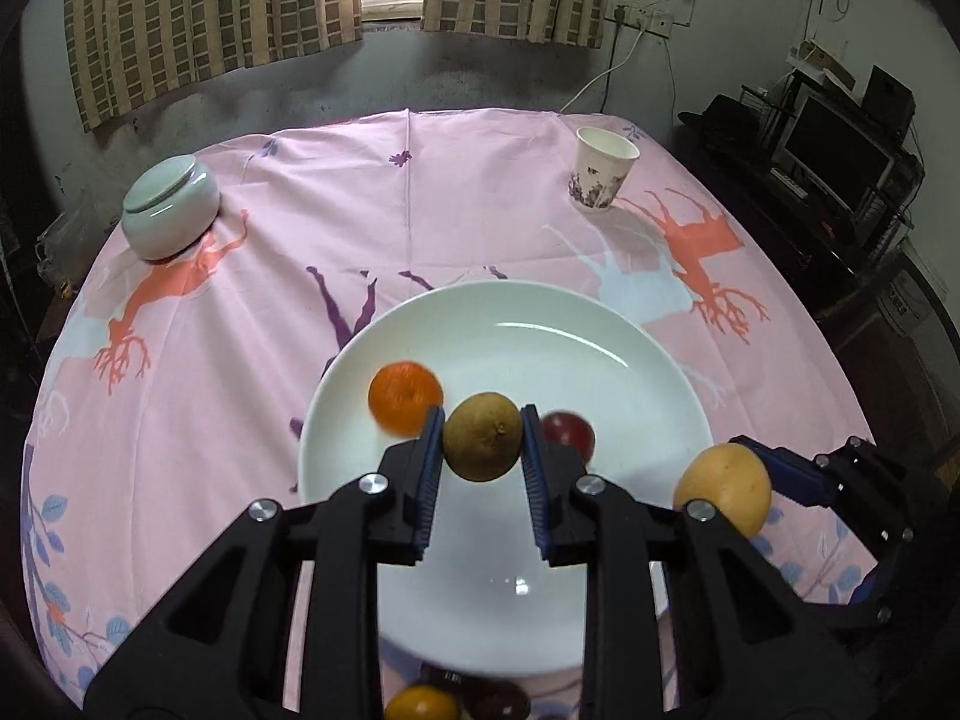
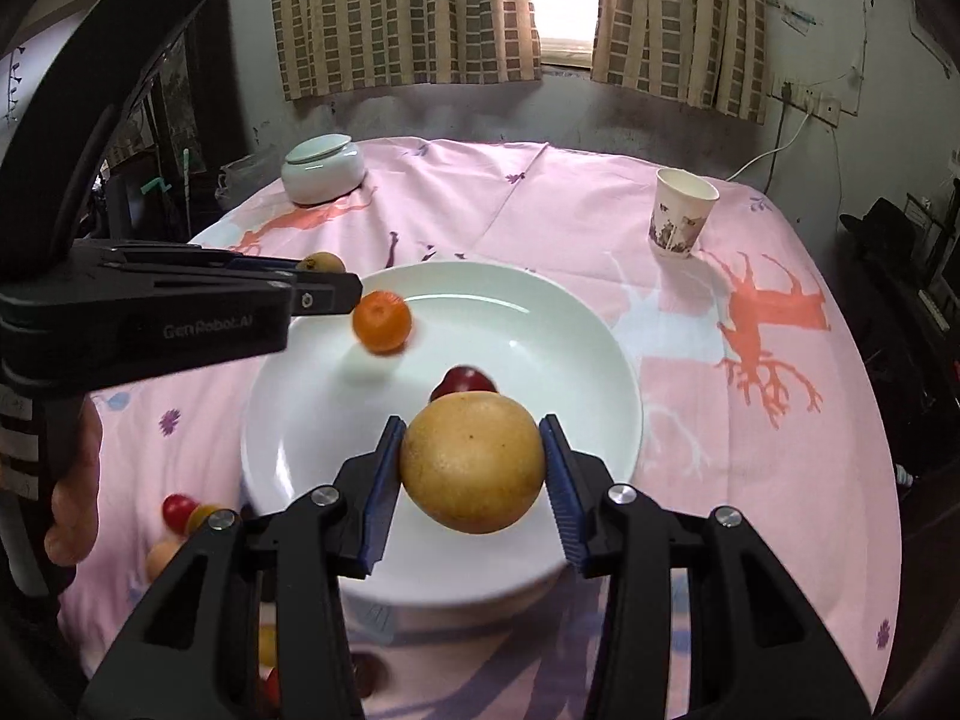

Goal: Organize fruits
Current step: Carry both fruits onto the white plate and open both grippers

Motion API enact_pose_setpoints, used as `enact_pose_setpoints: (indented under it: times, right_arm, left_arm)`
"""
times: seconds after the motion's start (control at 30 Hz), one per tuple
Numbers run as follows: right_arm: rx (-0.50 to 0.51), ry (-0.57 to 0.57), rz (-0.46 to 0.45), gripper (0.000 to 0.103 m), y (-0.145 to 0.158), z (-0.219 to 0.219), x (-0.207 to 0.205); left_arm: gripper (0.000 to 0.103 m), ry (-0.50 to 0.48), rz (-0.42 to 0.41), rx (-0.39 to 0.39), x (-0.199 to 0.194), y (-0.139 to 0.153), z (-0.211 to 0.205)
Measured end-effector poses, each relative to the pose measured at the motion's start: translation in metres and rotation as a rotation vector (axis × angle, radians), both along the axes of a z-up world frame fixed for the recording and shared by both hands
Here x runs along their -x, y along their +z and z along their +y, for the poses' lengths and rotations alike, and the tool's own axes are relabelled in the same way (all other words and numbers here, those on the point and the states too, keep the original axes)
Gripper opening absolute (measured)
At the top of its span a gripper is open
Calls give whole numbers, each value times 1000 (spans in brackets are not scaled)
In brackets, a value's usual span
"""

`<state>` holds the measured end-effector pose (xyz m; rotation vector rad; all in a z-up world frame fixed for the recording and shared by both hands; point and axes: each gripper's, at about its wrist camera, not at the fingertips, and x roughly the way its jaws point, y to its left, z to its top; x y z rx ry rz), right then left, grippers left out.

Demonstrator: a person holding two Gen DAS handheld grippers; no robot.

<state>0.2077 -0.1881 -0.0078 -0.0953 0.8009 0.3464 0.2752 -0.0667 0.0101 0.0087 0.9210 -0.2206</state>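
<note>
A white plate (image 1: pixel 600 360) lies on the pink tablecloth; it also shows in the right wrist view (image 2: pixel 540 324). On it are an orange (image 1: pixel 405 397) (image 2: pixel 381 321), blurred, and a dark red fruit (image 1: pixel 570 431) (image 2: pixel 465 381). My left gripper (image 1: pixel 483 441) is shut on a brown-green round fruit (image 1: pixel 482 437) above the plate; in the right wrist view the fruit (image 2: pixel 322 263) peeks past that gripper's tip (image 2: pixel 327 294). My right gripper (image 2: pixel 474 468) is shut on a large yellow fruit (image 2: pixel 473 462) over the plate's near rim; the left wrist view shows it (image 1: pixel 723 493) at right.
Several small loose fruits lie on the cloth near the plate's near-left edge (image 2: pixel 180 513) (image 1: pixel 423 703). A pale green lidded jar (image 1: pixel 171 207) (image 2: pixel 323 169) stands far left. A paper cup (image 1: pixel 600 171) (image 2: pixel 681 213) stands far right. A hand holds the left gripper (image 2: pixel 75 498).
</note>
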Motion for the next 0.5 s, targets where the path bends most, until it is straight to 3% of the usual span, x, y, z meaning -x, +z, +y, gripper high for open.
enact_pose_setpoints:
  times: [0.23,0.5]
  right_arm:
    - [-39,-36,109,45,-36,-11,-78]
    - [-33,-30,139,46,-53,-10,-90]
  left_arm:
    - [26,24,145,-15,-69,-52,-22]
    - [26,31,183,14,-88,-69,-23]
